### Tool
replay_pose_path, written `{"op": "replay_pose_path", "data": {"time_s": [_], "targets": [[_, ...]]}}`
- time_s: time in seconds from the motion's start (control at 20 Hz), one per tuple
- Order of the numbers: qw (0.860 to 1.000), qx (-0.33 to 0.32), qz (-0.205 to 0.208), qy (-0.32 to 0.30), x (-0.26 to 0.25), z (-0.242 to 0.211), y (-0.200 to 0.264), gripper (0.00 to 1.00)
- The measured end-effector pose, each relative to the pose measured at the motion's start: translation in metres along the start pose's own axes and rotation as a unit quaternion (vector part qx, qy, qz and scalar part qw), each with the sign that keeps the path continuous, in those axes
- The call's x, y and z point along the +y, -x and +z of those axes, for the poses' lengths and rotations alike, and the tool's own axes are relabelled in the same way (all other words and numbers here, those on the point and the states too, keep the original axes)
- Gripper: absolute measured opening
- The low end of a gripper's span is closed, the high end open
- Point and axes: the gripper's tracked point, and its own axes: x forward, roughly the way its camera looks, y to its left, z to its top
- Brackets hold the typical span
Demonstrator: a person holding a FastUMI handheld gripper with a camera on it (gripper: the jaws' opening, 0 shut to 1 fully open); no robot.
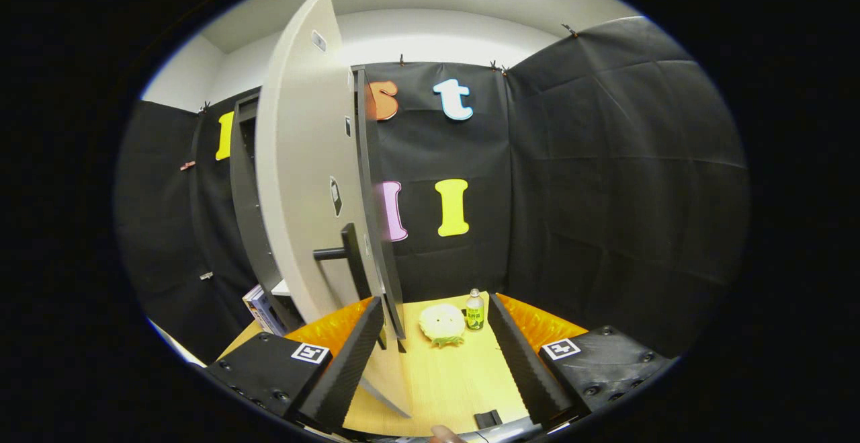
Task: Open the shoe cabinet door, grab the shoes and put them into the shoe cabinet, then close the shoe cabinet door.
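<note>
Now | tall grey shoe cabinet door (299, 181) swung open at 10 o'clock | gripper (437, 355) fingers spread apart, nothing held | pale yellow shoe (441, 324) on wooden worktop (443, 382) at 12 o'clock, ungrabbed | stowing, closing left

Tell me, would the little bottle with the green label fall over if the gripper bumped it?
Probably. The small clear bottle with the green label stands upright, tall and narrow, so it may tip, then roll. It looks light. The open gripper is well short of it.
</note>
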Motion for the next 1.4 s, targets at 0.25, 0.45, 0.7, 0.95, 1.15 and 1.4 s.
{"op": "replay_pose_path", "data": {"time_s": [0.25,0.45,0.7,0.95,1.15,1.4], "targets": [[0.999,0.015,0.041,-0.009,-0.016,-0.011,0.001,0.98],[1.000,0.001,0.023,-0.003,-0.014,-0.010,0.001,0.98],[1.000,-0.002,0.013,-0.013,0.005,-0.014,0.006,0.98],[1.000,-0.006,-0.002,-0.013,0.041,-0.020,0.015,0.98],[1.000,-0.004,0.002,-0.006,0.097,-0.019,0.005,0.98],[1.000,-0.008,0.007,-0.006,0.150,-0.024,0.001,0.98]]}}
